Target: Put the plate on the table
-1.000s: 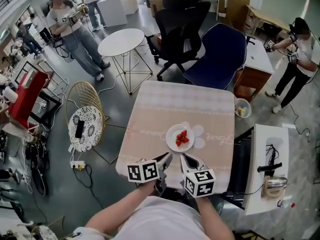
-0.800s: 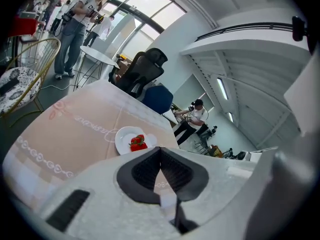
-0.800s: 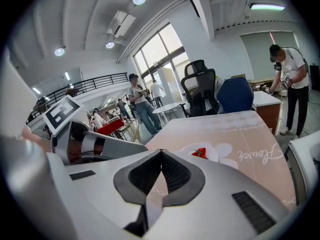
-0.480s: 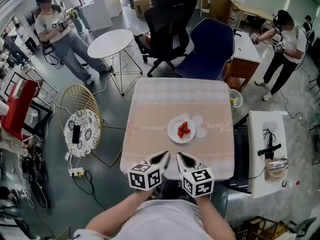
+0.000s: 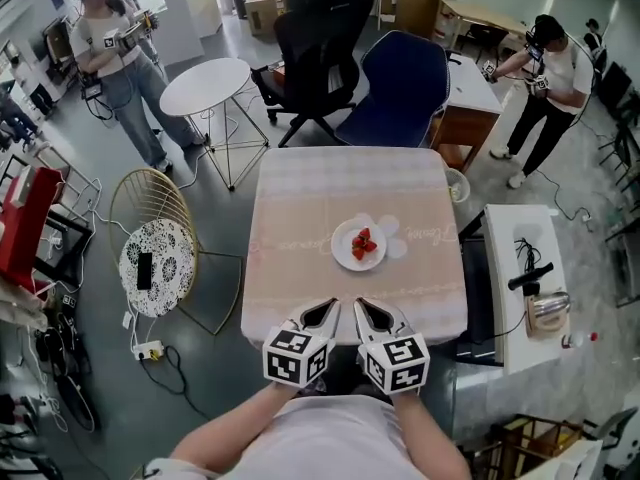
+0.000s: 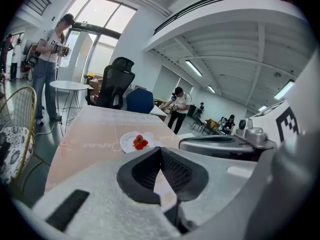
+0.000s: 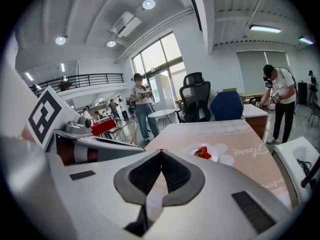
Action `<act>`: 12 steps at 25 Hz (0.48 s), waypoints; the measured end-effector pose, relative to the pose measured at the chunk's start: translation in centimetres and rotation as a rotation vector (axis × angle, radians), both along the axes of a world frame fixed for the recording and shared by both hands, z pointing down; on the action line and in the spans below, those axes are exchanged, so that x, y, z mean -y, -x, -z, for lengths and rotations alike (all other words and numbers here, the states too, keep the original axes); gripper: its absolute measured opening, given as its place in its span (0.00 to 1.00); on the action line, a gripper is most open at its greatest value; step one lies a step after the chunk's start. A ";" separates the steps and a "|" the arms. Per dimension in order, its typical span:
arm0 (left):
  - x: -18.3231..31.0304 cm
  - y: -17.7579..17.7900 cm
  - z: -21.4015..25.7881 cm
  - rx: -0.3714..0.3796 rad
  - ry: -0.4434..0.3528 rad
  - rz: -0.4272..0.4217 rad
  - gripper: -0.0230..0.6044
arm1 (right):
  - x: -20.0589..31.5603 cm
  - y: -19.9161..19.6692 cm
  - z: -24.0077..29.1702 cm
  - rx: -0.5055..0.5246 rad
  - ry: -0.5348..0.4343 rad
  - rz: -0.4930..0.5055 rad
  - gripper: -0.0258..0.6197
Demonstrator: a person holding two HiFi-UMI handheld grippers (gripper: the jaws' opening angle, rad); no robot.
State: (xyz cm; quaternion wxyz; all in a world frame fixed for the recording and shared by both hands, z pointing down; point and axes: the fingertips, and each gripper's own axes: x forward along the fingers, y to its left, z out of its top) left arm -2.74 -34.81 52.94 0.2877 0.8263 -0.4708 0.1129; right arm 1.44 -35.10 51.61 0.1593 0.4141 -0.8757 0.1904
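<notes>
Fingers (image 5: 322, 315) together short of plate (image 5: 345, 256); chairs (image 5: 395, 88) beyond table (image 5: 300, 203)

Square table, one plate on it

We see the table (image 5: 335, 183) under a pale pink cloth (image 5: 295, 278) (faint script and a flower are printed across it). A white plate (image 5: 341, 253) sits flat on the cloth near the middle, holding red strawberries (image 5: 363, 243).
</notes>
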 end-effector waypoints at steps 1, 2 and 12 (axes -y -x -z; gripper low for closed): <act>-0.1 0.0 0.1 0.000 -0.003 -0.004 0.04 | -0.2 0.0 0.1 -0.003 -0.004 -0.004 0.05; -0.3 -0.1 0.2 -0.001 -0.005 -0.007 0.04 | -0.4 -0.1 0.2 -0.006 -0.007 -0.008 0.05; -1.2 -0.3 0.1 -0.005 -0.005 -0.027 0.04 | -1.3 0.0 0.0 -0.015 -0.008 -0.023 0.05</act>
